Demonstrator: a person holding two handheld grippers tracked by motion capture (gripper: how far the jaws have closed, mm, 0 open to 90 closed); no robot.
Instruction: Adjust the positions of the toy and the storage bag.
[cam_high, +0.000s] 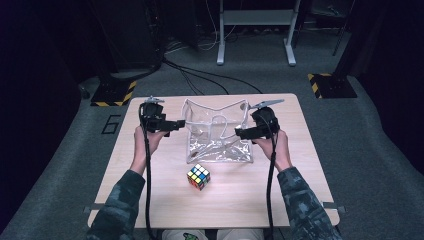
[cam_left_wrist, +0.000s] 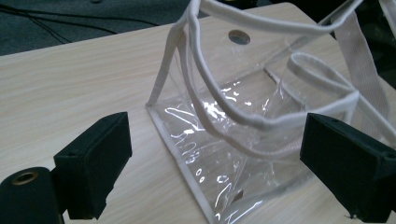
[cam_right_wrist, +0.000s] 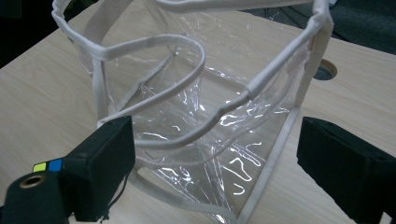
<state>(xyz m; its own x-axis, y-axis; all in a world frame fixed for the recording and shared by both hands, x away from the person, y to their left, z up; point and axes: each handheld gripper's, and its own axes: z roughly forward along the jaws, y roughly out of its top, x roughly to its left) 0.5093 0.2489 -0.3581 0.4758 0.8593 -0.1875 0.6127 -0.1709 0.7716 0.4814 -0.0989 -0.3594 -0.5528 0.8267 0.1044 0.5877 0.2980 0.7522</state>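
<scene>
Flanking the clear bag (cam_high: 217, 131) mid-frame, left gripper (cam_high: 176, 124) and right gripper (cam_high: 239, 132) both released; flimsy walls may sag before the cube (cam_high: 198, 176) goes in.

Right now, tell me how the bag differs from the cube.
The bag is clear with white trim; the cube is solid and multicoloured. The bag is far bigger. The bag stands open between both grippers; the cube sits apart, nearer the person. Both rest on the table.
</scene>
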